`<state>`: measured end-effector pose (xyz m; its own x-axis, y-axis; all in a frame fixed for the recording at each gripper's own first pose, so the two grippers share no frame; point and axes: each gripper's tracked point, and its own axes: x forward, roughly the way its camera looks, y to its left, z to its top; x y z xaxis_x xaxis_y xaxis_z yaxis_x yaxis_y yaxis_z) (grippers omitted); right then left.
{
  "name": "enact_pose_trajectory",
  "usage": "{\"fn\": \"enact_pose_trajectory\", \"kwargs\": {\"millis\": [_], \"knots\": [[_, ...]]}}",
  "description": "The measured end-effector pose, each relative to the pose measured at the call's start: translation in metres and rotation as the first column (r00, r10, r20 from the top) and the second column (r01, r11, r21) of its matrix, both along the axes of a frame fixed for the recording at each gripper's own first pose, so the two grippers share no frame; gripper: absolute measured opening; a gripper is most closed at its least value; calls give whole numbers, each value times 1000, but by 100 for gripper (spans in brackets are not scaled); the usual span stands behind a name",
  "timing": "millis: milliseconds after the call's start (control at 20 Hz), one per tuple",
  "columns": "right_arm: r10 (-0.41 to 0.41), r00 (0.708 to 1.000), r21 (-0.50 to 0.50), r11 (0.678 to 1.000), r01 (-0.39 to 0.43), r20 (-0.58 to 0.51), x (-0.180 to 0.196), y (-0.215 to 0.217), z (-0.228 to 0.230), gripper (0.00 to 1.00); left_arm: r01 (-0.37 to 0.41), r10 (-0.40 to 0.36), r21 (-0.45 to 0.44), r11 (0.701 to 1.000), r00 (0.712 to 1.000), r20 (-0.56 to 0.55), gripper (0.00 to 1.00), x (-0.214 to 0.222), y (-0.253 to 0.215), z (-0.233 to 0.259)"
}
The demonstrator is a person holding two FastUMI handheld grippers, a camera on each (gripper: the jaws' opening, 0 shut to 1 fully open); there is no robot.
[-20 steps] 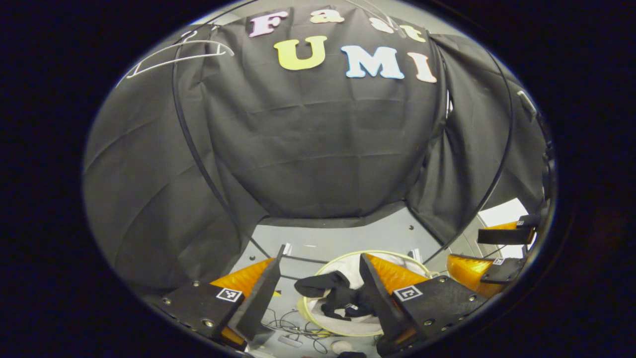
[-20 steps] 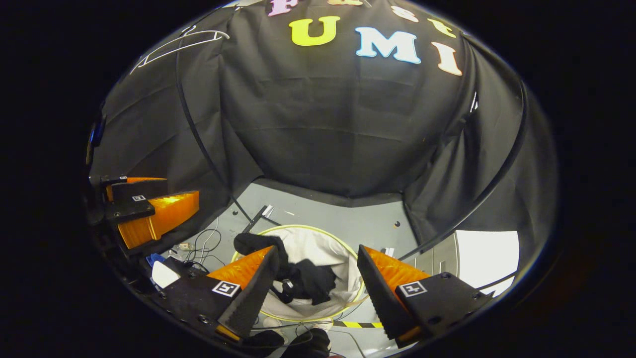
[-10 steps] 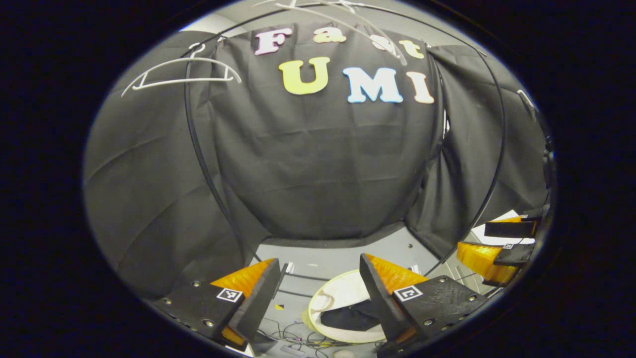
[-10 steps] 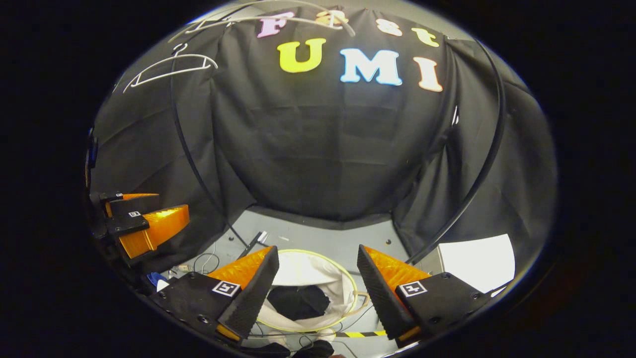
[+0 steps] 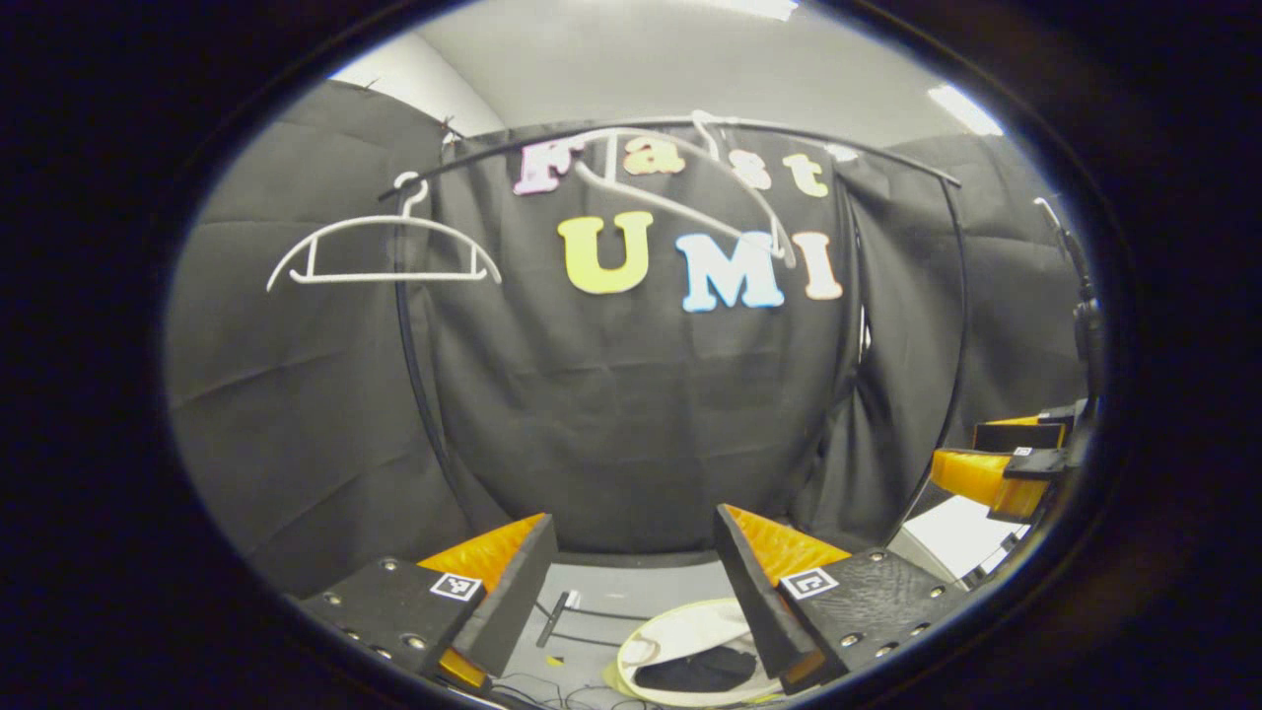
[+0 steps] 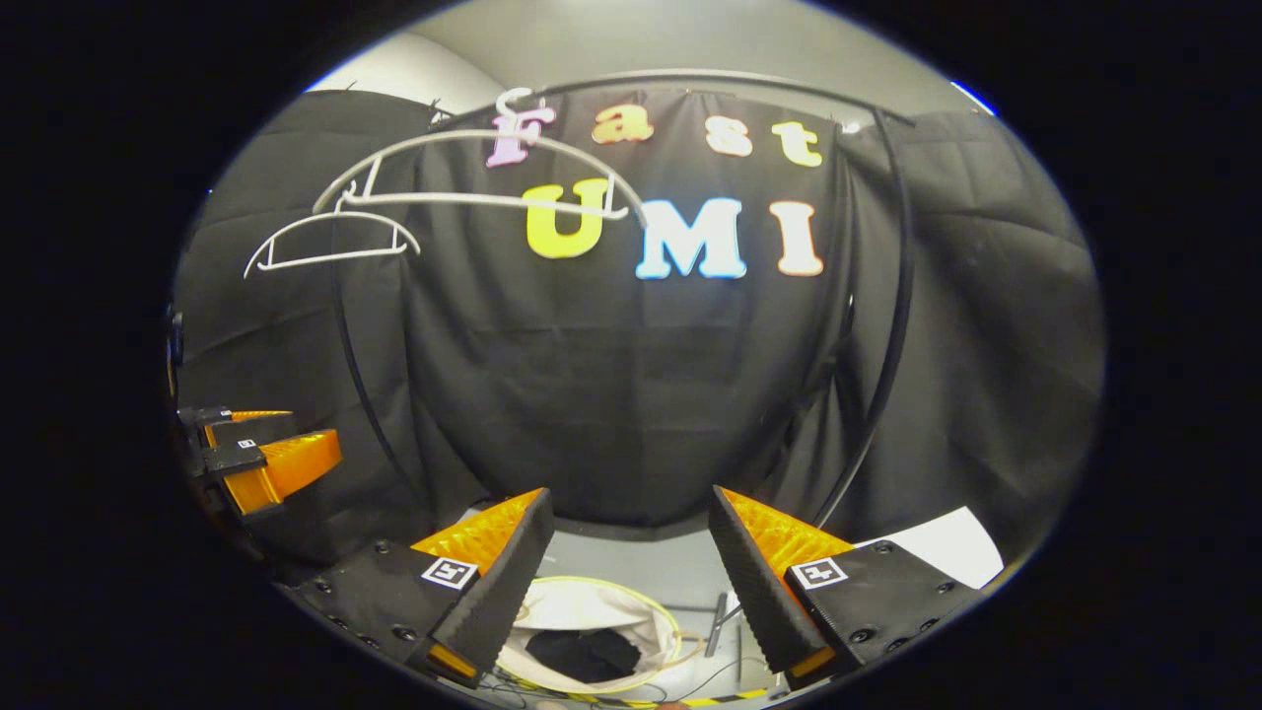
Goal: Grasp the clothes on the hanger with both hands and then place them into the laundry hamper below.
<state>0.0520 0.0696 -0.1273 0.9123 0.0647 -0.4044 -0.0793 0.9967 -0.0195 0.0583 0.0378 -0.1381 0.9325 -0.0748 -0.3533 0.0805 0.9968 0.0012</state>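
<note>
- Thin black curved metal rail (image 5: 690,123) arching across the top of the booth, with its black upright pole (image 5: 419,394) running down on the left.
- Flat white sheet (image 6: 946,547) lying on the grey floor (image 6: 680,572) at the right.
- Thin dark cables (image 6: 710,680) lying on the floor.

clothes (image 6: 582,655) in hamper (image 6: 631,613) | hamper on floor (image 6: 680,575) | hangers (image 6: 473,187) on rail (image 6: 690,79) above

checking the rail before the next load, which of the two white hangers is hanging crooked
The white wire hanger in front of the letters, at mid-rail, is the crooked one: it hangs tilted and swung askew. The other white hanger, farther left, hangs level.
</note>
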Motion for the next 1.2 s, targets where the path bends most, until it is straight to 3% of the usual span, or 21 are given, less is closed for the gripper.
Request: {"fn": "enact_pose_trajectory", "kwargs": {"millis": [300, 550, 1200], "knots": [[-63, 985, 2, 998, 63, 161, -23, -50, 74, 97, 3, -1, -11, 1000, 994, 108, 94, -13, -6, 68], [-125, 956, 17, 992, 125, 264, -52, -84, 117, 97, -3, -6, 44, 999, 974, 225, 94, -38, 5, 131], [-182, 929, 16, 982, 187, 323, -78, -128, 132, 98, -176, 165, 15, 984, 947, 275, 94, -77, 57, 153]]}}
